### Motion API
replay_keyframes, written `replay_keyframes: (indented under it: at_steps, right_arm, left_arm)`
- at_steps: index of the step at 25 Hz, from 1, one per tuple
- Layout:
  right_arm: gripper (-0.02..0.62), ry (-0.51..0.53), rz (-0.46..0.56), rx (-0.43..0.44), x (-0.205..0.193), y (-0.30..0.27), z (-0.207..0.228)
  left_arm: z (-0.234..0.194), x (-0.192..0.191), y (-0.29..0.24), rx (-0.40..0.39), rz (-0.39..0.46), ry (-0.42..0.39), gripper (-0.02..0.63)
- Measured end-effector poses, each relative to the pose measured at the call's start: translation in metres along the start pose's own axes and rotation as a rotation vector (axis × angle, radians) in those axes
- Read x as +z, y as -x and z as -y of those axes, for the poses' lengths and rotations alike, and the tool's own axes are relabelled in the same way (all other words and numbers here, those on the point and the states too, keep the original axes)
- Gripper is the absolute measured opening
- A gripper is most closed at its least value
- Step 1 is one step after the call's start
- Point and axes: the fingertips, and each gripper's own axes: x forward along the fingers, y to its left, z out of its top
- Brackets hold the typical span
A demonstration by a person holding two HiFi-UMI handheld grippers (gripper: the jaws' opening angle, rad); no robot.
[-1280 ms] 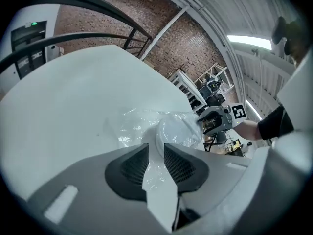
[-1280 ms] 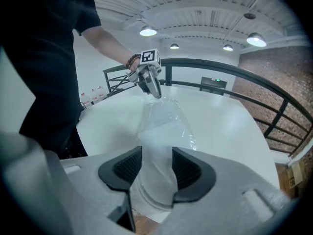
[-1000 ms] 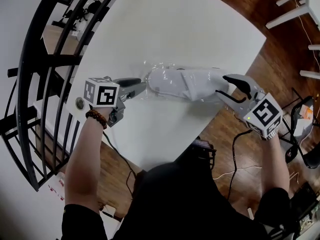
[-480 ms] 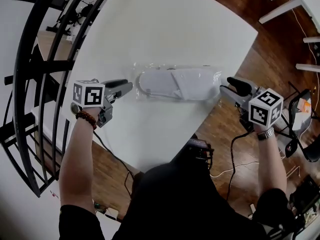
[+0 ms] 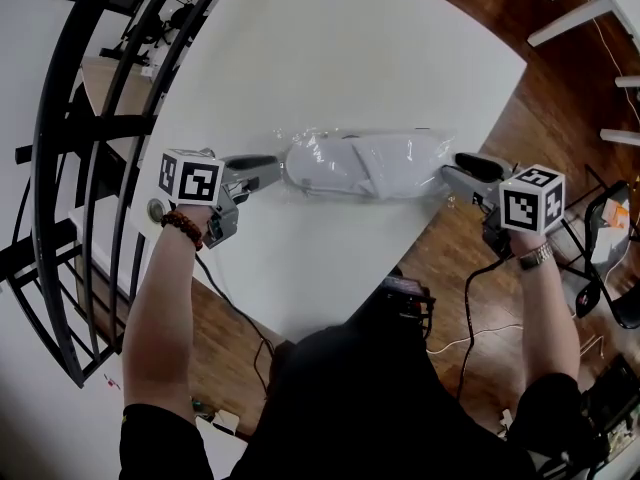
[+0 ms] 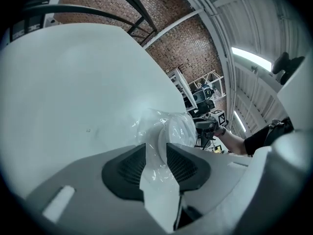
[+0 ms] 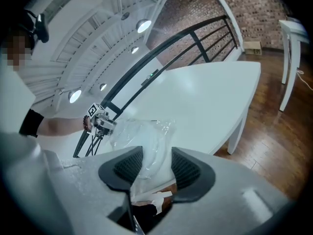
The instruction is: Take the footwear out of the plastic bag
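The clear plastic bag [image 5: 300, 140] is stretched crosswise over the near part of the white tabletop [image 5: 330, 48], and each end is caught in a gripper. Inside it, still fully enclosed, is a white slipper [image 5: 390, 163] lying lengthwise; whether a second one lies under it cannot be told. The bag's right end reaches the tabletop's right edge, and its left end stops well short of the left edge.

The left gripper [image 5: 270, 167] has its ribbed black pads closed to a narrow gap on the bag's left end, with crinkled film and a rounded white end of the slipper pinched between them. Its jaws have just eased slightly closer. The right gripper [image 5: 453, 174] clamps the opposite end with a somewhat wider gap that the gathered plastic fills from pad to pad.

Each gripper carries a cube with black-and-white square markers, the left cube [image 5: 192, 180] and the right cube [image 5: 532, 200]. A beaded bracelet [image 5: 185, 230] circles the left wrist and a wristwatch [image 5: 535, 258] the right.

Beyond the tabletop's left edge curves a black metal railing [image 5: 60, 168]. Off the right edge is a dark wooden floor [image 5: 560, 118], with a black cable [image 5: 470, 298] trailing near the person and white furniture legs [image 5: 585, 13] farther off.
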Motion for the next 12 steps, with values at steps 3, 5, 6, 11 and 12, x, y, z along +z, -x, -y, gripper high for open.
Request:
replay_keyframes:
  at_steps: [3, 5, 6, 11, 12]
  right_arm:
    - [0.17, 0.03, -0.02, -0.019, 0.0, -0.002, 0.002]
    - [0.169, 0.046, -0.032, -0.029, 0.001, -0.002, 0.003]
    - [0.169, 0.052, -0.035, -0.031, 0.001, -0.002, 0.003]
    - [0.146, 0.074, -0.041, -0.025, 0.004, -0.008, -0.001]
    - [0.144, 0.079, -0.044, -0.025, 0.005, -0.008, -0.002]
  left_arm:
    - [0.006, -0.004, 0.002, -0.032, -0.014, -0.005, 0.151]
    - [0.013, -0.005, 0.004, -0.065, -0.016, -0.007, 0.152]
    - [0.017, -0.006, 0.006, -0.079, -0.017, -0.008, 0.152]
    - [0.014, -0.012, 0.009, -0.084, -0.044, -0.008, 0.15]
    - [0.013, -0.012, 0.007, -0.082, -0.047, -0.005, 0.15]
